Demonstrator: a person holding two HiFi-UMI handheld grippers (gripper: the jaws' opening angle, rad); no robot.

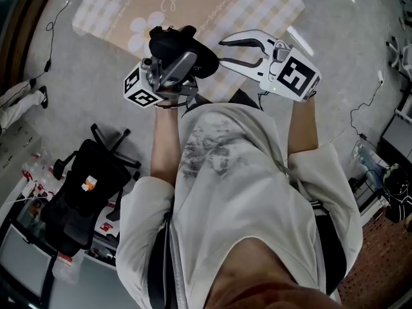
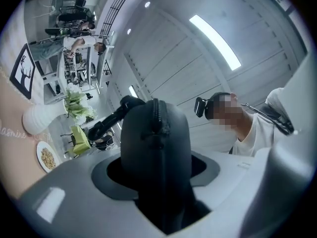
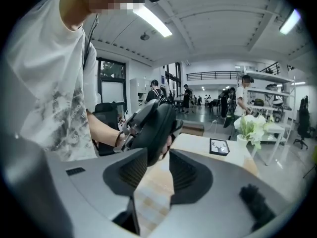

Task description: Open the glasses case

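nearest the head camera we see the person's white printed shirt (image 1: 244, 192), and just past it both tools are raised in front of the chest, above the near edge of the checked table (image 1: 270, 8).

the left gripper (image 2: 156, 180) is clamped on the black glasses case (image 2: 156, 133), so the case is up in the air, clear of the table, with one rounded end standing out beyond the jaws. in the left gripper view its zipper (image 2: 155, 115) runs straight down the middle of that end, and we see no gap in the seam.

the right gripper (image 3: 153, 175) has its jaws parted with nothing pressed between the pads. only the table's cloth shows through the gap. the case hangs just ahead of the tips, and the head view shows the two white jaws aimed at its side. we cannot tell whether the tips touch it.

we judge the task barely begun: the case is lifted, steadied and offered to the other tool, but it looks fully closed. we cannot make out the zip pull for certain. what is left, in our view, is to find and pinch that pull with the right gripper, draw it round the seam, and then spread the two halves.
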